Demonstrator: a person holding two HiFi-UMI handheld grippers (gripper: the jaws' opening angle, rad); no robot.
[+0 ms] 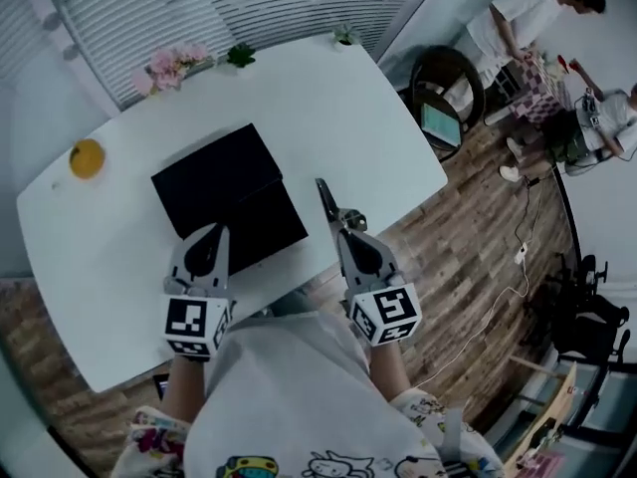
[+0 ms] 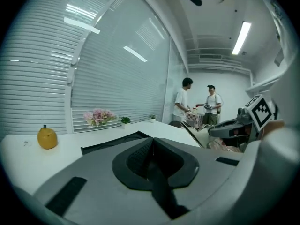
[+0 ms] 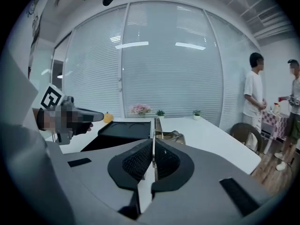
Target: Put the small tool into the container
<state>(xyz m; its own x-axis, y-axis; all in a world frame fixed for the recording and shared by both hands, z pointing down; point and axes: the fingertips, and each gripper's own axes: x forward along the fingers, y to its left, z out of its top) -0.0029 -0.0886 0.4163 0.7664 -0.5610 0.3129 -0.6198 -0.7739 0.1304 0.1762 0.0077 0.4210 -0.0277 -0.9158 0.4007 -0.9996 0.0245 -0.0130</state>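
A black open case [image 1: 229, 192] lies on the white table [image 1: 338, 98], its lid folded back on the far side. My right gripper [image 1: 345, 222] is just right of the case and shut on a small slim metal tool [image 1: 324, 195], which sticks out forward past the jaws. In the right gripper view the tool [image 3: 158, 125] runs ahead between the closed pads of the right gripper [image 3: 153, 142], beside the case [image 3: 124, 128]. My left gripper [image 1: 207, 233] hovers over the case's near left edge. Its pads meet with nothing between them in the left gripper view [image 2: 152, 142].
An orange fruit [image 1: 87, 157] sits at the table's far left, pink flowers [image 1: 169, 66] and small plants [image 1: 239, 56] along the far edge. A round chair [image 1: 448, 98] and two people [image 1: 528, 18] are beyond the table's right end, over a wood floor.
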